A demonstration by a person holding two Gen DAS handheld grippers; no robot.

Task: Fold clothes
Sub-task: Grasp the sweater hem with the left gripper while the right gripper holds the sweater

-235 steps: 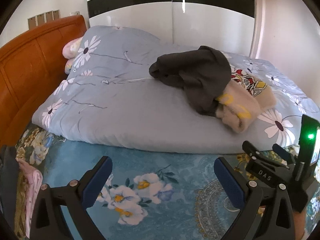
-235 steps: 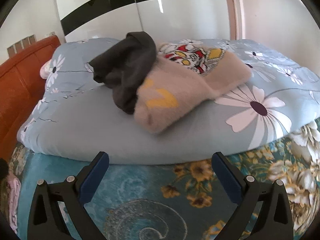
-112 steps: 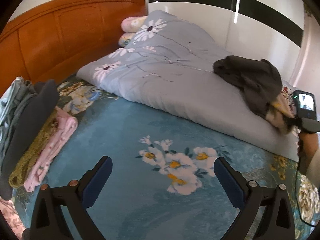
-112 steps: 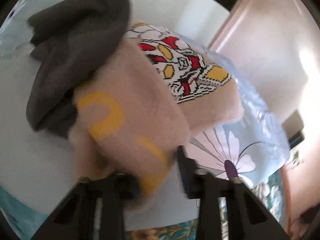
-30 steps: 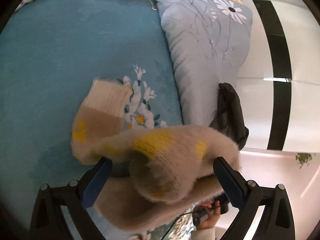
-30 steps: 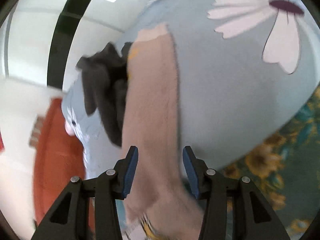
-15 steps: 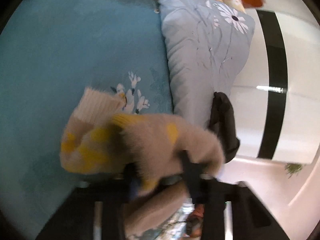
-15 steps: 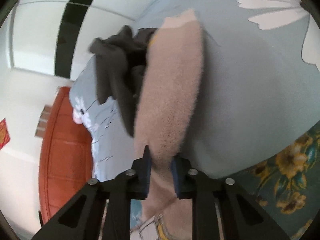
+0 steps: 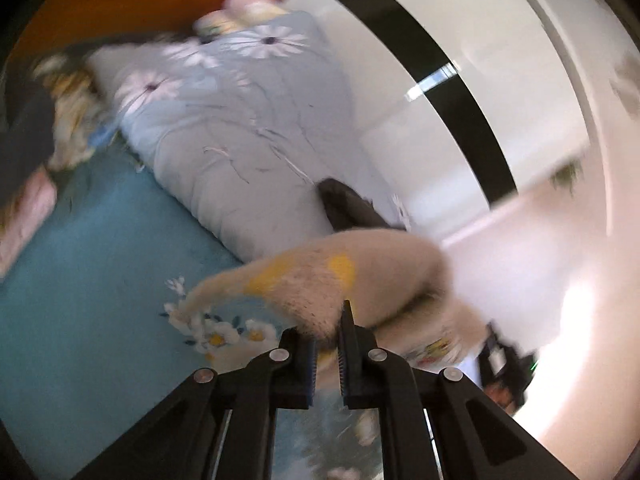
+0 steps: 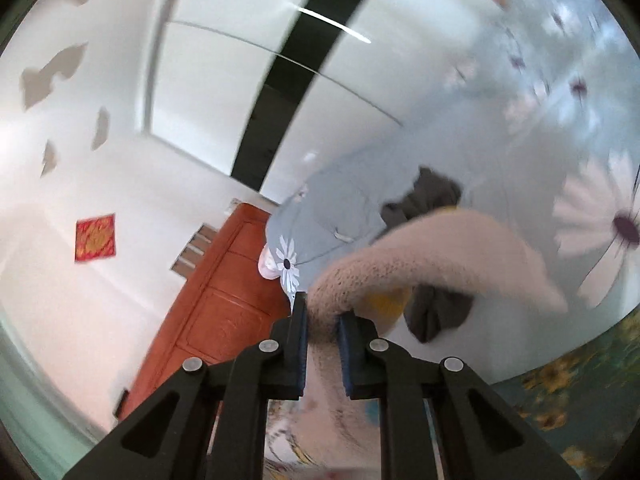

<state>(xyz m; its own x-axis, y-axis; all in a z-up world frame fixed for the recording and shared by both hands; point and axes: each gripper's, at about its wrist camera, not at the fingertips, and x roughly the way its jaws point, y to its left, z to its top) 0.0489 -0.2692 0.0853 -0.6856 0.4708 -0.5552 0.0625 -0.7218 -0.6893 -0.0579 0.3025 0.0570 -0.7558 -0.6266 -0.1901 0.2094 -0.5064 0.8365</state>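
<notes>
Beige sweater (image 9: pixel 360 276) between both tools' fingers

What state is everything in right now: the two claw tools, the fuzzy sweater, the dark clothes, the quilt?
Left gripper: jaws shut on the beige sweater.
Right gripper: jaws shut on the same sweater.
Beige sweater: lifted, unfolded, held between both grippers.
Dark garment: crumpled on the quilt.
Grey floral quilt: bunched on the bed.
Clothes pile: lying at the bed's edge, blurred.

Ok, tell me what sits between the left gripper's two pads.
In the left wrist view, a fold of the beige sweater is pinched between the left gripper pads; nothing else is there.
</notes>
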